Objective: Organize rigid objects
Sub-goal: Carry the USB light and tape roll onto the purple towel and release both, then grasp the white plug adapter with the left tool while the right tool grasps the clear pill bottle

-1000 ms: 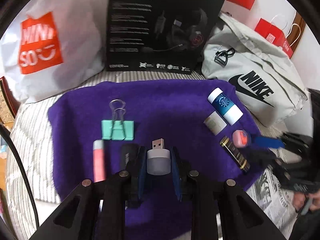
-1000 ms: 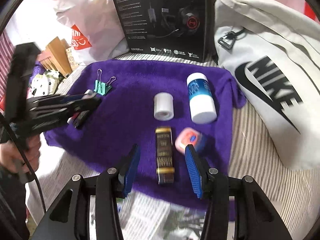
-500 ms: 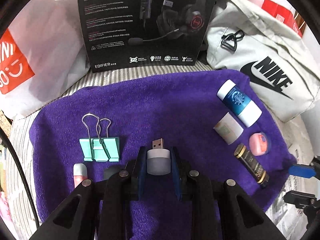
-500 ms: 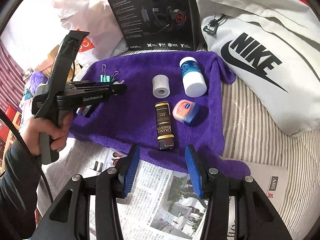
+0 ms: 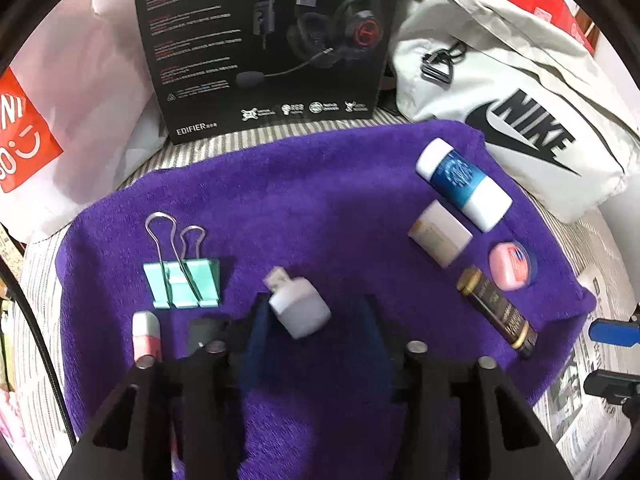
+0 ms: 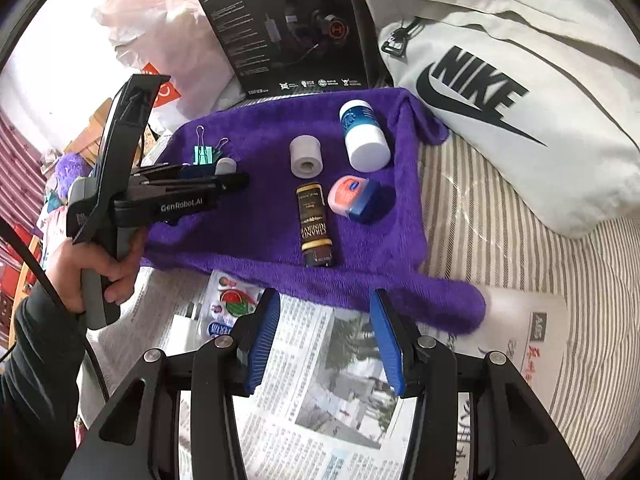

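A striped bedcover is spread with a purple towel and some newspaper, with a black headset box and a grey Nike bag standing behind. In our left gripper the jaws are spread wide, and the small white USB plug sits tilted between them, blurred; we cannot tell whether it touches either finger or the towel. Just left of it lie a green binder clip, a pink tube and a dark item partly hidden by the gripper. On the towel's right side we see a blue-and-white bottle, a white roll, a pink-lidded tin and a dark brown tube, close together. Our right gripper hangs over the newspaper, jaws wide apart and empty. A hand grips the left tool's handle.
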A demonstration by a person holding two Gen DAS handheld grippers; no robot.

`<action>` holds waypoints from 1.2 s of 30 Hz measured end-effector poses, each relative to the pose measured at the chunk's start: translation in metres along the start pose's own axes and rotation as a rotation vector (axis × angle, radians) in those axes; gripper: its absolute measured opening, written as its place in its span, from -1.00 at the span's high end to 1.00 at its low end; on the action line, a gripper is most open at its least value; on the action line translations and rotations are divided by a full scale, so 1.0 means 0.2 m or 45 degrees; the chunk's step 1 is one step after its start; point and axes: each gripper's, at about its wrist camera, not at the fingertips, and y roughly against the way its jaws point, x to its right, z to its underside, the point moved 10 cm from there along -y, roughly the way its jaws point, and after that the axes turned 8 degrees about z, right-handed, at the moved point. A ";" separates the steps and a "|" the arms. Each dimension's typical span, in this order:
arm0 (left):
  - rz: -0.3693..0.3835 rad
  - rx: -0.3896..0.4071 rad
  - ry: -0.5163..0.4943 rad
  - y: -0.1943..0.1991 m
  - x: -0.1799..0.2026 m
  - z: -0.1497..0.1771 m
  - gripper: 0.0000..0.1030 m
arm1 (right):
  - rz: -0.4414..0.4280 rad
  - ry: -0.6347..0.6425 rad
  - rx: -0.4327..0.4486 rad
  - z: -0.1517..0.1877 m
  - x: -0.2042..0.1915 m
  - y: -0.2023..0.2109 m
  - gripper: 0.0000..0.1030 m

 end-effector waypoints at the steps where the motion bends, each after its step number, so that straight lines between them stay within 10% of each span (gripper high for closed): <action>1: -0.001 0.002 0.002 0.00 0.01 0.01 0.06 | -0.003 -0.006 -0.002 0.01 0.00 0.01 0.09; 15: 0.030 0.033 0.029 0.40 0.30 0.33 0.06 | -0.009 -0.028 0.004 0.18 0.01 0.15 0.08; 36: -0.006 -0.085 0.156 0.30 0.35 0.64 0.06 | -0.067 0.018 -0.002 0.35 -0.09 0.24 0.08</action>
